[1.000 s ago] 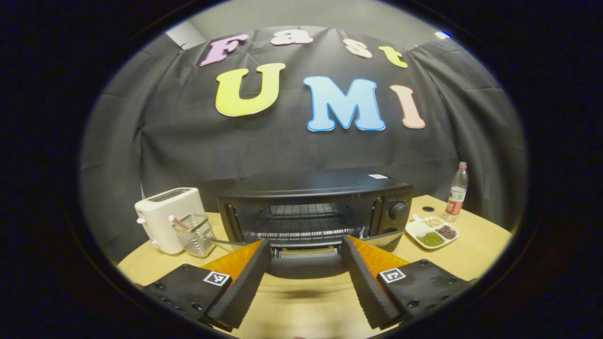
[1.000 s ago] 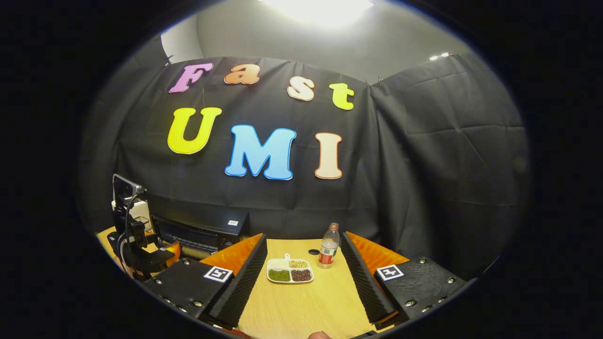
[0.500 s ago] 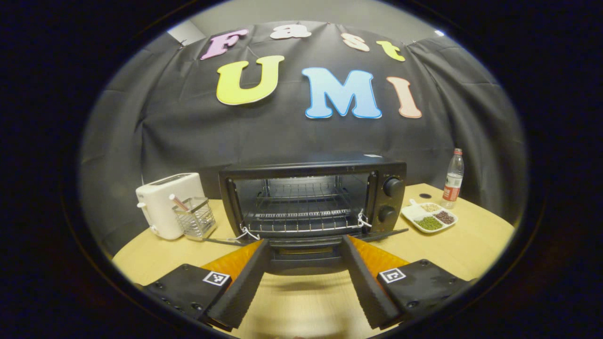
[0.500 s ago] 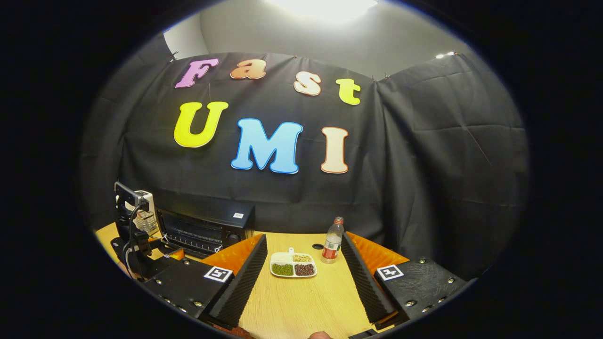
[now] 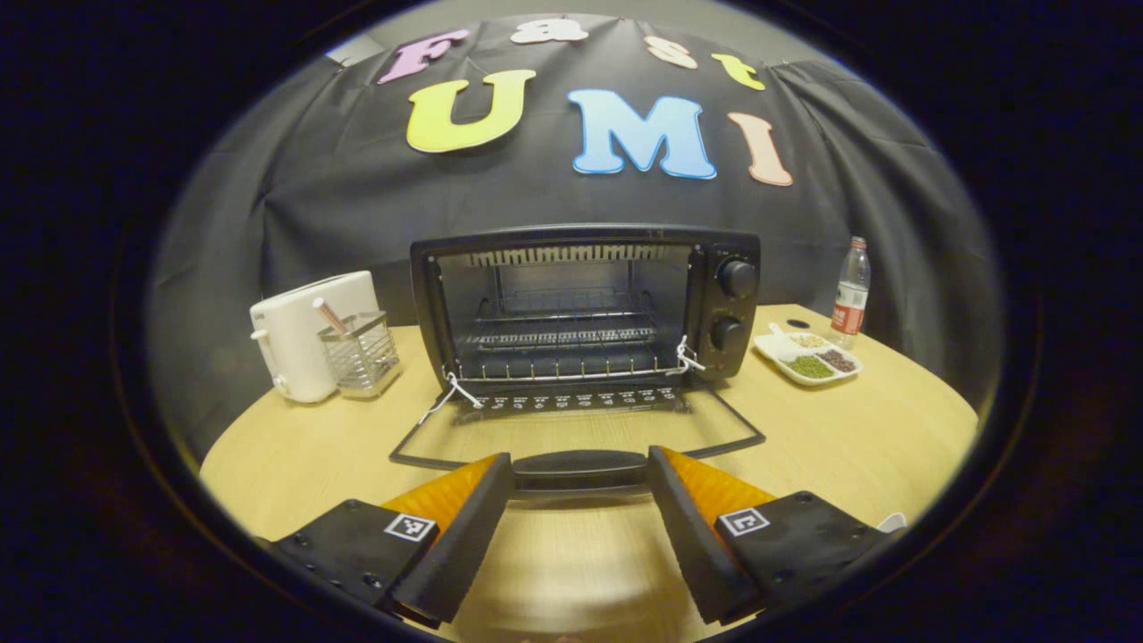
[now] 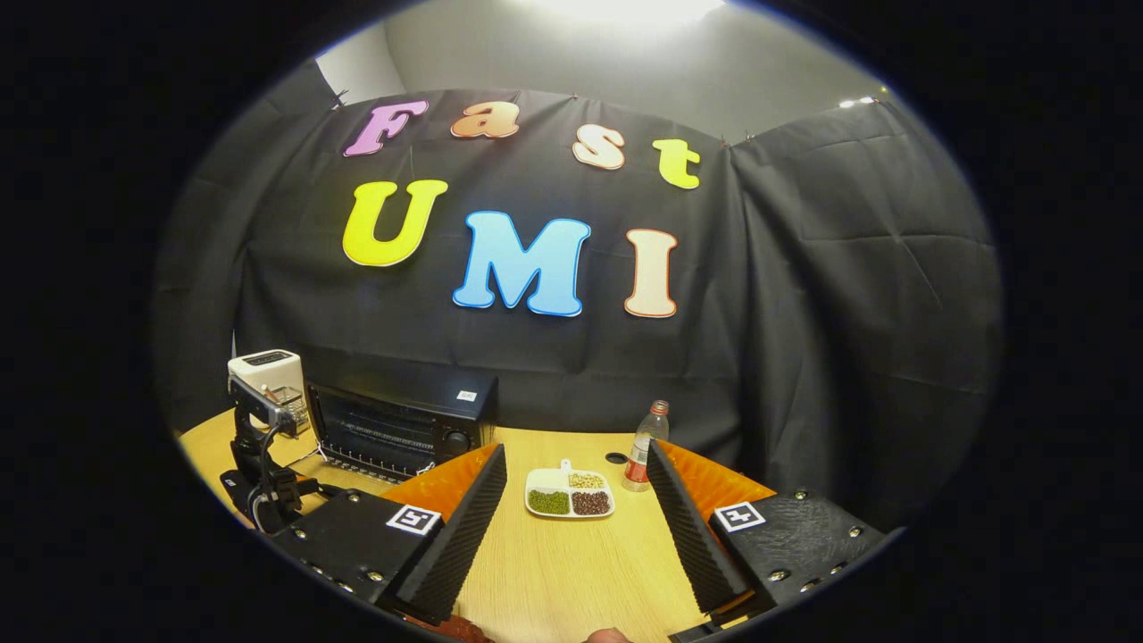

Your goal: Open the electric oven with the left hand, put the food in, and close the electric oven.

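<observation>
The black electric oven (image 5: 580,304) stands at the back of the table with its glass door (image 5: 571,430) lying flat toward me and the wire rack bare inside. The door's handle (image 5: 580,468) sits between the fingertips of my left gripper (image 5: 579,454), whose jaws stand wide apart. A white divided dish of beans (image 5: 808,357) lies to the right of the oven. In the right gripper view the same dish (image 6: 569,494) lies ahead of my right gripper (image 6: 576,446), open and holding nothing. The oven (image 6: 402,424) and the left gripper (image 6: 268,473) show at the left there.
A white toaster (image 5: 299,330) and a wire basket (image 5: 357,350) with a stick in it stand left of the oven. A plastic bottle (image 5: 848,290) stands behind the dish, near a small hole in the wooden table (image 5: 848,429).
The oven door has swung down from part open to flat, its handle staying between my left fingers as that gripper dropped and drew back. The right gripper has shifted only slightly.
</observation>
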A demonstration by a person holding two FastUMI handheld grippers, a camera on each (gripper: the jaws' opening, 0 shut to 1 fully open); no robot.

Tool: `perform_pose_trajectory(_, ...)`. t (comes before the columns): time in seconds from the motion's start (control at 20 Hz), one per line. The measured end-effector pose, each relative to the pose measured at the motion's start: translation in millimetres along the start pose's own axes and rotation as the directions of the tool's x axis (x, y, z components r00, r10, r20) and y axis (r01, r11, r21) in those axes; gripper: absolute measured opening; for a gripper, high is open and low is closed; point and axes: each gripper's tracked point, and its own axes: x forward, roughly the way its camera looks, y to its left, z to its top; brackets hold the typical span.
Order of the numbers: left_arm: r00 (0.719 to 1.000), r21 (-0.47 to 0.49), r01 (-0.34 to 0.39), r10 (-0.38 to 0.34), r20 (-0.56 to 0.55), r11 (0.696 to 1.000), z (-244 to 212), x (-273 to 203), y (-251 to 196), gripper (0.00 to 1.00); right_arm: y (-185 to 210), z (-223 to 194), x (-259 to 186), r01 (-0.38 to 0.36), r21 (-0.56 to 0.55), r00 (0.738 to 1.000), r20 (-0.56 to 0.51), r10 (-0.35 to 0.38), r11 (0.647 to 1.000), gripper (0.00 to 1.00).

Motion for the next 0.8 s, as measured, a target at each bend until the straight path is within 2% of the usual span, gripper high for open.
perform_pose_trajectory(0.05, 1.0, 0.002, 0.007, -0.007, 0.013, 1.0, 3.3, -7.3, -1.8, 0.95, 1.2, -0.7, -0.5, -0.008, 0.002, 1.0, 0.0, 0.008, 1.0, 0.96)
perform_pose_trajectory(0.1, 1.0, 0.004, 0.007, -0.007, 0.024, 1.0, 9.2, -15.1, -3.0, 0.99, 2.9, -3.9, -2.6, -0.022, 0.006, 1.0, -0.003, 0.022, 1.0, 0.96)
perform_pose_trajectory(0.15, 0.999, 0.0, 0.005, -0.005, 0.038, 1.0, 15.7, -25.0, -3.2, 0.95, 6.7, -8.9, -4.2, -0.044, 0.014, 0.999, -0.017, 0.045, 0.999, 0.96)
perform_pose_trajectory(0.2, 0.998, -0.01, -0.004, 0.004, 0.062, 1.0, 26.9, -37.2, -2.4, 0.95, 10.6, -14.9, -5.3, -0.069, 0.02, 0.997, -0.035, 0.07, 0.997, 0.95)
perform_pose_trajectory(0.25, 0.996, -0.017, -0.014, 0.016, 0.083, 1.0, 37.4, -50.1, -0.5, 0.99, 13.9, -23.4, -7.8, -0.096, 0.025, 0.994, -0.058, 0.097, 0.995, 0.95)
perform_pose_trajectory(0.35, 0.991, -0.036, -0.031, 0.036, 0.131, 0.999, 61.3, -79.9, -0.3, 1.0, 20.4, -38.6, -12.9, -0.155, 0.047, 0.982, -0.104, 0.16, 0.987, 0.96)
perform_pose_trajectory(0.55, 0.972, -0.053, -0.061, 0.072, 0.225, 0.997, 107.1, -135.4, 1.0, 0.99, 32.0, -69.5, -27.5, -0.248, 0.104, 0.948, -0.179, 0.263, 0.963, 0.96)
perform_pose_trajectory(0.8, 0.943, -0.079, -0.104, 0.124, 0.309, 0.991, 146.5, -191.7, 2.6, 0.99, 45.8, -112.2, -45.3, -0.334, 0.153, 0.886, -0.287, 0.365, 0.93, 0.96)
